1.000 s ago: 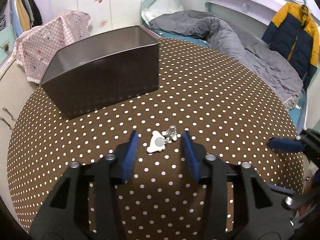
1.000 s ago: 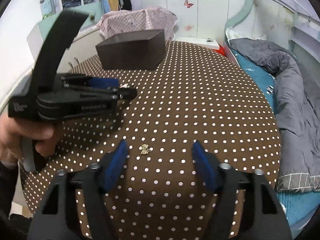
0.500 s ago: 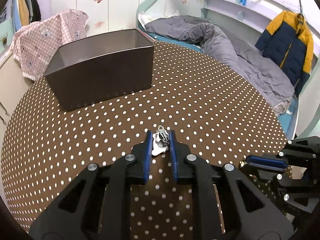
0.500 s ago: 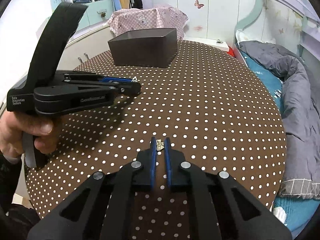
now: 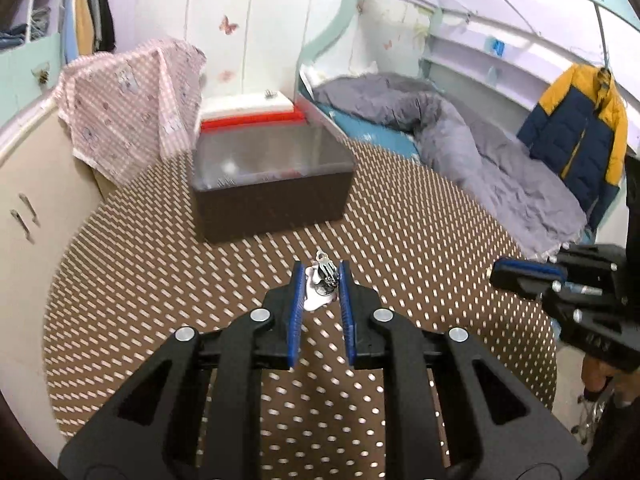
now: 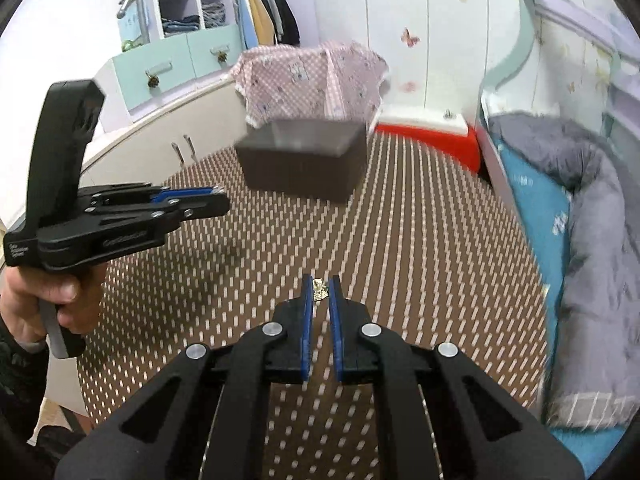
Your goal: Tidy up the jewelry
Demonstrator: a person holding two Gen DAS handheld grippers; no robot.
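My left gripper (image 5: pixel 320 276) is shut on a silver and white clip-on earring (image 5: pixel 319 284), held above the brown dotted tablecloth (image 5: pixel 160 280). In the right wrist view my right gripper (image 6: pixel 320 286) is shut on a small gold earring (image 6: pixel 319 285), also lifted off the cloth. A dark brown open box (image 5: pixel 268 184) stands at the far side of the table, ahead of both grippers (image 6: pixel 304 164). The left gripper appears from the side at the left of the right wrist view (image 6: pixel 216 196), held by a hand (image 6: pixel 52 300). The right gripper shows at the right edge of the left wrist view (image 5: pixel 516 274).
A pink checked cloth (image 5: pixel 132 100) drapes over the cabinet behind the box. A red and white stool (image 6: pixel 428 132) stands past the table's far edge. A bed with a grey duvet (image 5: pixel 480 160) lies to the right. A jacket (image 5: pixel 580 132) hangs there.
Both grippers closed on their earrings, which lay on the cloth a second ago, and have lifted them. The box now sits lower and nearer the middle in both views.
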